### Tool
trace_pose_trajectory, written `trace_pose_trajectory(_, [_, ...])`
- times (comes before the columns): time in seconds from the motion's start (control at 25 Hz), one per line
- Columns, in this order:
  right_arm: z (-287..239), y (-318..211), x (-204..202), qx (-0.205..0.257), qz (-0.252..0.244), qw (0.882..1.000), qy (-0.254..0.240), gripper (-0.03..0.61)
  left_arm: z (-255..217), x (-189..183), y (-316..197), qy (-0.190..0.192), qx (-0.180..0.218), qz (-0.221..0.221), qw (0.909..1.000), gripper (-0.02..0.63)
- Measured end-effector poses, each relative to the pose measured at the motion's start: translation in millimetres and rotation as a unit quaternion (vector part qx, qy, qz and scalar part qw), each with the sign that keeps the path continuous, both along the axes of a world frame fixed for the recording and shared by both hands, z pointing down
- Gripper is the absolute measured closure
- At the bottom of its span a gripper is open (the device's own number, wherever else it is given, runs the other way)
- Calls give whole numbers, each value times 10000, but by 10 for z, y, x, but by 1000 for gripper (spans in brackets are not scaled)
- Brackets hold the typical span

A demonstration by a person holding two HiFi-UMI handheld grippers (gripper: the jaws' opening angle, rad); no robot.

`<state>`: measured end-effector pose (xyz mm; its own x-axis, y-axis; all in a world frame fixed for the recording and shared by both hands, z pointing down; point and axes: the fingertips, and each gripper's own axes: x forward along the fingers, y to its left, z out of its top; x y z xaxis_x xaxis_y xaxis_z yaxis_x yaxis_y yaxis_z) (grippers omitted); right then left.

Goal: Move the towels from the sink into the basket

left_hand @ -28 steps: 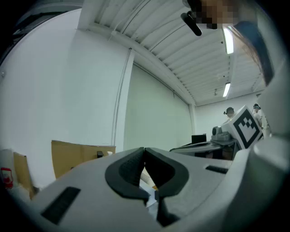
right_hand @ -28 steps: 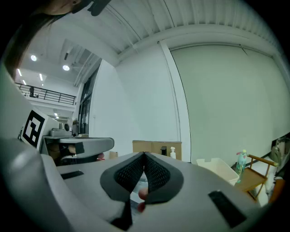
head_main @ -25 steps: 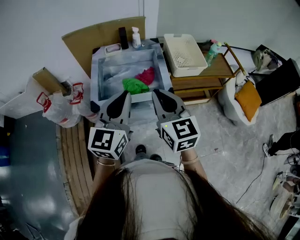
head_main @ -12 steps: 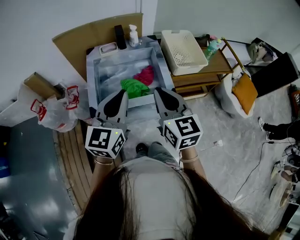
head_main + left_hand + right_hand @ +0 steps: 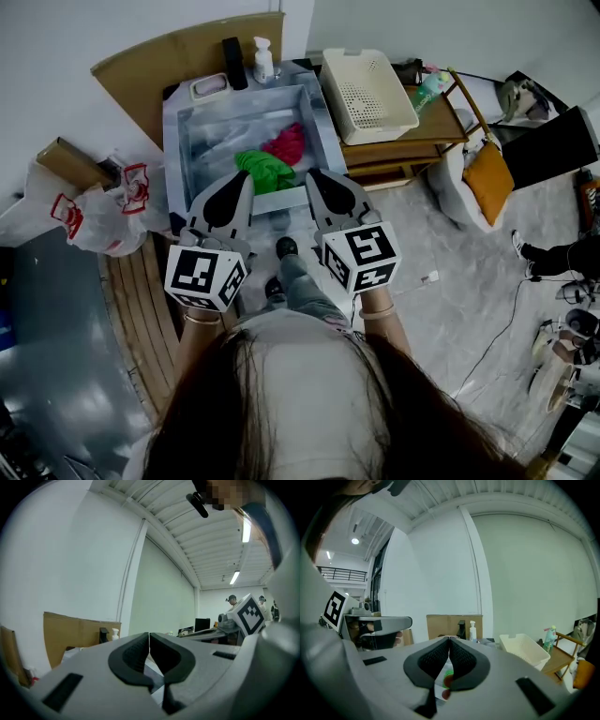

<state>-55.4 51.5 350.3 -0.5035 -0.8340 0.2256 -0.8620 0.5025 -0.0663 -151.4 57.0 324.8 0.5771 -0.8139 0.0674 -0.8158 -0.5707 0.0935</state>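
Observation:
A green towel (image 5: 262, 170) and a red towel (image 5: 289, 142) lie in the steel sink (image 5: 188, 125) in the head view. The cream basket (image 5: 367, 90) stands empty on a wooden shelf unit to the sink's right. My left gripper (image 5: 246, 175) and right gripper (image 5: 311, 176) are side by side just short of the sink's near rim, both shut and empty. In the left gripper view the left gripper (image 5: 149, 634) has its pads touching. The right gripper (image 5: 449, 639) is likewise shut, with bits of green and red towel seen under its tips and the basket (image 5: 524, 649) at the right.
A soap bottle (image 5: 262, 59) and a dark bottle (image 5: 232, 51) stand at the sink's back rim, cardboard (image 5: 173, 58) behind. A plastic bag (image 5: 103, 220) lies left of the sink. A spray bottle (image 5: 427, 91) sits on the shelf unit. An orange cushion (image 5: 491, 183) is at the right.
Both grippers have come forward and lower toward the sink's near rim, staying shut. The sink and towels now sit closer beneath them.

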Motion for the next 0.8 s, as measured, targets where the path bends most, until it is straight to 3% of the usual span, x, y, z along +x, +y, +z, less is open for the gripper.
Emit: trace_pose_trajectory(0.8, [637,-958,-50,-685,-926,9899,825,551,200,109,-875,-40,-170,-338,9993,606])
